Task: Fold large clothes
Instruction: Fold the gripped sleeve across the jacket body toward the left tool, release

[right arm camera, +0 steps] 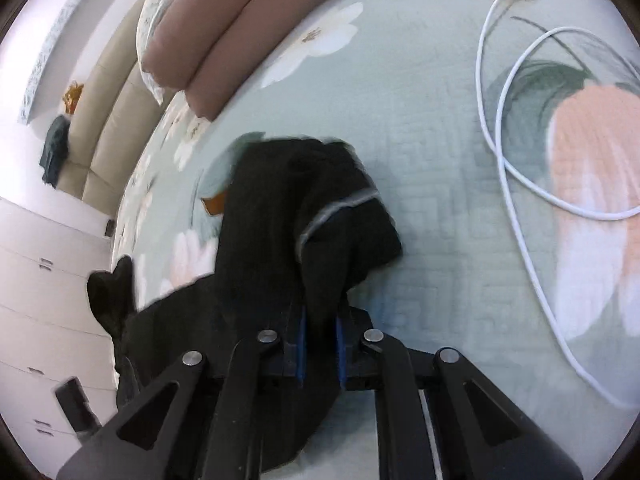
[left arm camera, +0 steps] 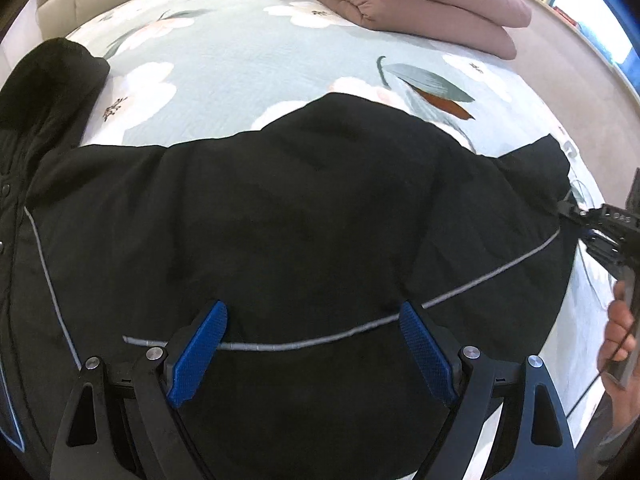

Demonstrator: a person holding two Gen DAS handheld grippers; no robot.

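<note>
A large black jacket (left arm camera: 288, 216) with a thin grey piping line lies spread on a floral bedspread (left arm camera: 240, 80). My left gripper (left arm camera: 312, 344) hovers over its near part, blue pads wide apart, open, with nothing clamped between them. At the right edge of the left wrist view my right gripper (left arm camera: 568, 210) pinches the jacket's far right corner, a hand behind it. In the right wrist view that gripper (right arm camera: 320, 344) is shut on a bunched fold of the black jacket (right arm camera: 304, 208), with cloth standing between the blue pads.
Folded mauve quilts (left arm camera: 420, 0) lie at the head of the bed. A white charger with its looped cable (right arm camera: 504, 120) lies on the bedspread right of the jacket. A beige headboard (right arm camera: 108, 120) and white drawers (right arm camera: 44, 280) stand beyond the bed's edge.
</note>
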